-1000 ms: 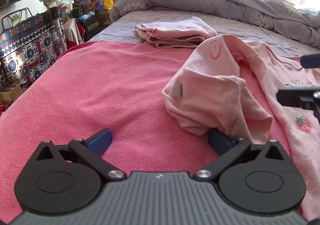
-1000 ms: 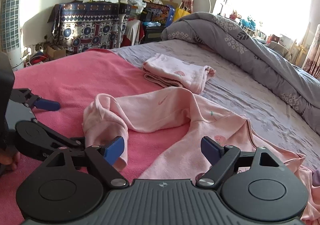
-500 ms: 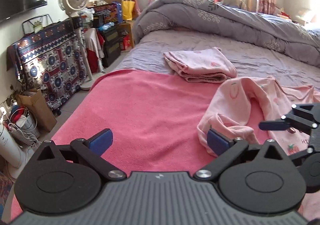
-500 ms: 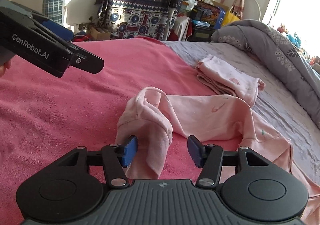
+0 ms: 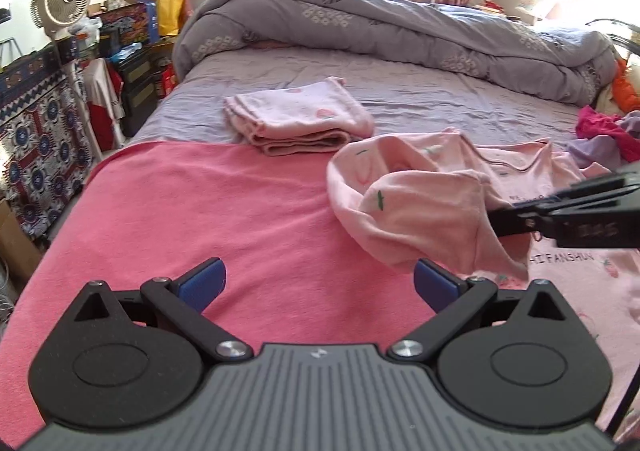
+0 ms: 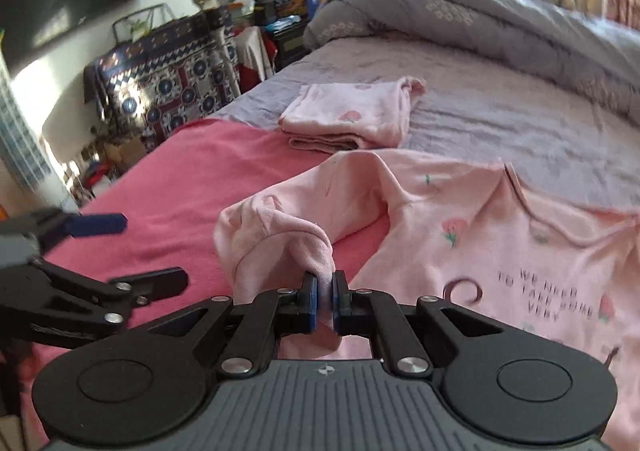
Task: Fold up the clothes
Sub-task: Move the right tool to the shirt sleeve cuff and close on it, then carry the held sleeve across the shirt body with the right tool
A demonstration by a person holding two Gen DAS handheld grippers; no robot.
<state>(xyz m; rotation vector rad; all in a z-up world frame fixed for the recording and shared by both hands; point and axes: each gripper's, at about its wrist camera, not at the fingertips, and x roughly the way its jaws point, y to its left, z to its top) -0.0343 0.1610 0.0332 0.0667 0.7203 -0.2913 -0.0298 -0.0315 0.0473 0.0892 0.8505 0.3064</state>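
A pale pink long-sleeved shirt (image 6: 500,251) with strawberry prints lies spread on the bed, and its sleeve (image 5: 420,203) is bunched over the pink towel. My right gripper (image 6: 325,291) has its jaws closing, and the blue pads pinch the sleeve's cuff, which is raised off the towel. From the left wrist view the right gripper (image 5: 504,217) reaches in from the right, its tips buried in the sleeve. My left gripper (image 5: 318,283) is open with nothing between its fingers, hovering over the towel to the left of the sleeve; the right wrist view shows the left gripper (image 6: 132,251) at the left edge.
A folded pink garment (image 5: 296,119) lies on the grey sheet behind the shirt. A rolled grey duvet (image 5: 400,27) runs across the far side. Loose clothes (image 5: 600,131) are piled at the right. The pink towel (image 5: 200,211) covers the near bed. A fan (image 5: 60,3) and clutter stand off the left edge.
The right gripper's jaws went from wide apart to pinched on the sleeve cuff and lifted it. The left gripper rose and drew back from the sleeve, still open.
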